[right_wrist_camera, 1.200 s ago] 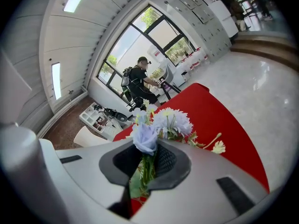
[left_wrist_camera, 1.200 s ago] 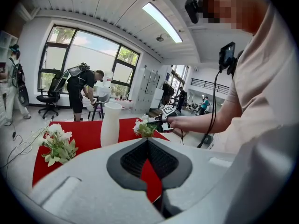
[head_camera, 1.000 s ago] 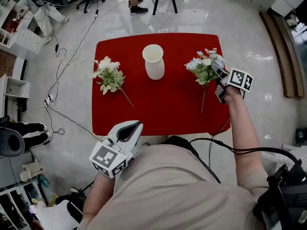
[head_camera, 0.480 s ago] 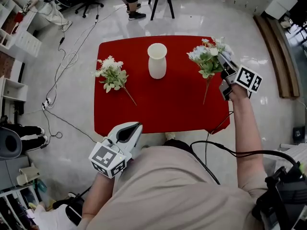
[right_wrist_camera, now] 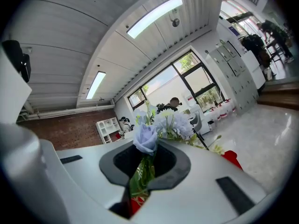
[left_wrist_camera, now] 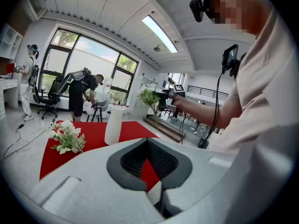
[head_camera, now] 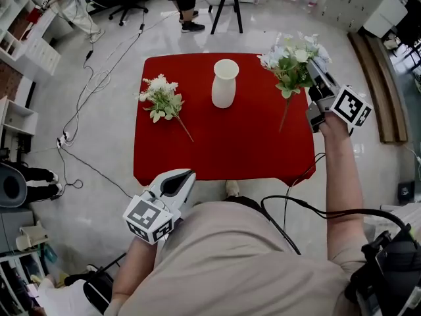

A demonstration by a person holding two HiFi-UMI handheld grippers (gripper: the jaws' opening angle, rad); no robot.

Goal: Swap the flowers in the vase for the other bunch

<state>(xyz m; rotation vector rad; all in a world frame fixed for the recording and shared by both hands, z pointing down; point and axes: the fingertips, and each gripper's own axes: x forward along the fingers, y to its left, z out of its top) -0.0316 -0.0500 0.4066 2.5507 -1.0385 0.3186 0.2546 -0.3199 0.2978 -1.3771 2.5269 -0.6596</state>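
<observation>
head view: the right gripper, jaws narrow, clamps the stems of the blue-white bunch. the empty white vase stands to its left, well apart; the white bunch lies beyond that on the red table. seemingly mid-swap: next, stems must turn down over the vase mouth. left gripper is closed, empty. no writing readable, only square markers.

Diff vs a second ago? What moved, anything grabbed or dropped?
The right gripper, shut on the pale blue and white flower bunch throughout, raised it higher over the right side of the red table. Nothing was grabbed or released. The white vase, the white flower bunch lying left of it and the left gripper by the person's waist stayed put.
</observation>
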